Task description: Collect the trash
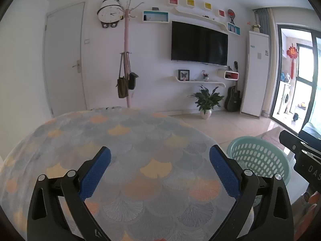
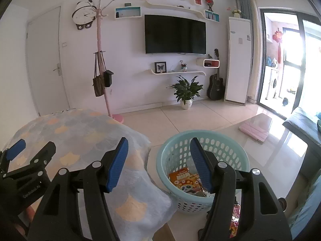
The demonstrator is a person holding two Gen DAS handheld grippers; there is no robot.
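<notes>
Right wrist view: the right gripper [image 2: 159,156] hangs above the near rim of the pale green basket [image 2: 236,152], jaws spread wide and holding nothing. Inside the basket lies an orange snack wrapper [image 2: 185,180] with a panda print, resting on the bottom with other wrapper edges just beside it. A red patterned item [image 2: 234,214] shows on the floor at the basket's near right side, partly hidden by the gripper; whether it is trash cannot be told.

Left wrist view: the left gripper [image 1: 159,160] is held over the table with the scale-pattern cloth [image 1: 140,144], jaws likewise spread wide and empty. No trash is visible on the cloth in either view. The basket stands on the floor to the right of the table, just beside its edge.

Assessment: at least one piece is already deposited and the table surface in view carries nothing further. The task appears close to complete. Outstanding: the red item by the basket, if it counts as trash, and any areas outside these views.
</notes>
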